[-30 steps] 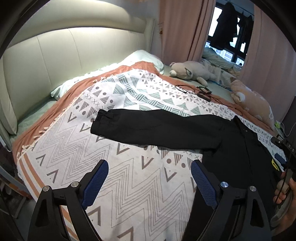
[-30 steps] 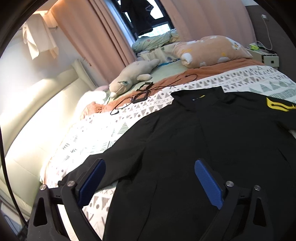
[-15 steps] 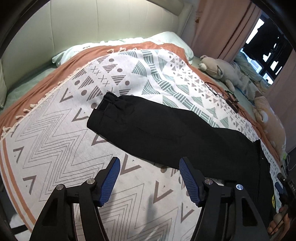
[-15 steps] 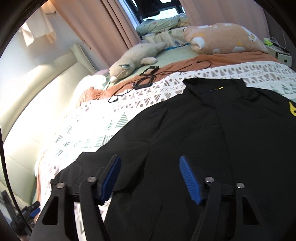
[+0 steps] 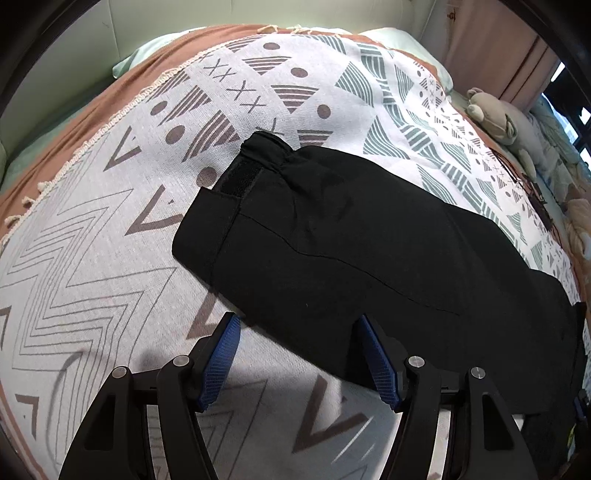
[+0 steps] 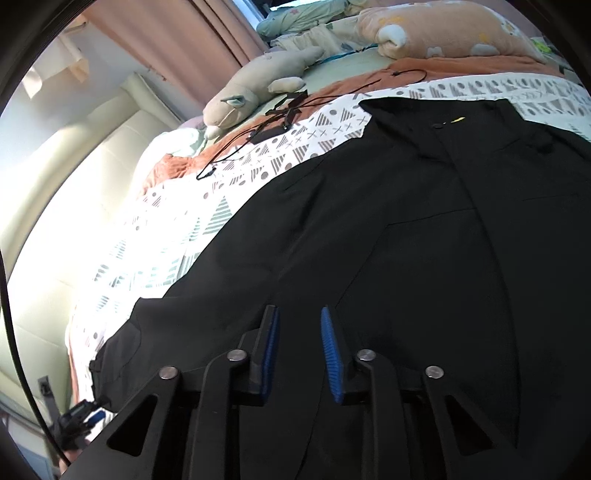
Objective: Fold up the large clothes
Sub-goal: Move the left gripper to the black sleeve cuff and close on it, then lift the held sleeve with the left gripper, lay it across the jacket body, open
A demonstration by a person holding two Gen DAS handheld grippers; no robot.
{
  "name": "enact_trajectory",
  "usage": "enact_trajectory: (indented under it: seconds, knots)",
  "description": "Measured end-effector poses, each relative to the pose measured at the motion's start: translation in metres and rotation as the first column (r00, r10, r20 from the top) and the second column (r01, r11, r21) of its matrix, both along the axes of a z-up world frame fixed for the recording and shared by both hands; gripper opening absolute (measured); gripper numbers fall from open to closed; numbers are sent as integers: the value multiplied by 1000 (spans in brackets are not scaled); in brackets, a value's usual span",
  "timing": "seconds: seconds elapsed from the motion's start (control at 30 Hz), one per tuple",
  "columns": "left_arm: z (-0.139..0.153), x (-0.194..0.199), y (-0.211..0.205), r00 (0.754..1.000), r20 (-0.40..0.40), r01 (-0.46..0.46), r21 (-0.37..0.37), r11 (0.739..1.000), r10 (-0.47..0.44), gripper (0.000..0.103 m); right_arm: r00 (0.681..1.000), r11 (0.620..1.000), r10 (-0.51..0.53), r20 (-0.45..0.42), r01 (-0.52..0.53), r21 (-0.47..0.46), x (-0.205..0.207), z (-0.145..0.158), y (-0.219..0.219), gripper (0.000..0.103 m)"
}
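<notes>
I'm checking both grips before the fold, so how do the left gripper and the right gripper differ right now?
The left gripper has jaws standing wide; the right gripper has jaws that have just been closing to a narrow gap, with no cloth visibly pinched. The left straddles the lower edge of the black jacket's sleeve over the patterned white blanket; the right hangs over the jacket's body. Both have blue ribbed pads and point down at the bed.

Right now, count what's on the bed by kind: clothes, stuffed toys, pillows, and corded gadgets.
Black garments: 1, the black jacket
Stuffed toys: 1, the grey plush
Peach pillows: 1, the peach pillow
Corded gadgets: 1, the black device with cable
Total: 4
</notes>
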State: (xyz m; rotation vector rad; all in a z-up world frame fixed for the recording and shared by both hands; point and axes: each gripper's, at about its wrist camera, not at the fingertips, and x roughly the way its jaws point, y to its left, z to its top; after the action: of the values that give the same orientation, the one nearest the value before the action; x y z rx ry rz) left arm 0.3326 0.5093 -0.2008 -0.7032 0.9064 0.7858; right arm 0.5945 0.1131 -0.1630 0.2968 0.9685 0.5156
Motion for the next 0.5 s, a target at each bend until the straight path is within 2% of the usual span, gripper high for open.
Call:
enact_trajectory:
  seconds: [0.03, 0.07, 0.1, 0.13, 0.17, 0.27, 0.3, 0.5]
  knots:
    - [-1, 0, 3, 1000, -1, -9, 22, 1000, 9, 59, 1000, 1000, 3, -5, -3, 10, 2, -2, 1, 17]
    - [1, 1, 4, 1000, -10, -13, 41, 999, 14, 46, 1000, 1000, 6, -11, -5, 27, 3, -4, 2, 16]
    - [2, 3, 4, 1000, -15, -3, 51, 999, 4, 39, 1000, 999, 9, -18, -8, 50, 4, -7, 2, 16]
    - [3, 6, 4, 1000, -9, 21, 47, 999, -21, 20, 1000, 998, 14, -26, -12, 66, 6, -9, 4, 16]
    - [6, 9, 3, 999, -8, 43, 52, 998, -43, 7, 999, 996, 21, -37, -17, 86, 7, -12, 6, 15]
    - [25, 16, -6, 996, -14, 95, 126, 987, -94, 2, 993, 973, 76, -93, -53, 226, 10, -25, 15, 15]
    - [35, 17, -7, 994, 1, 109, 144, 983, -111, 2, 991, 970, 77, -106, -50, 240, 11, -30, 19, 15]
    - [110, 24, -24, 979, 73, 169, 247, 954, -192, 2, 976, 976, 103, -191, -62, 207, 19, -65, 39, 15]
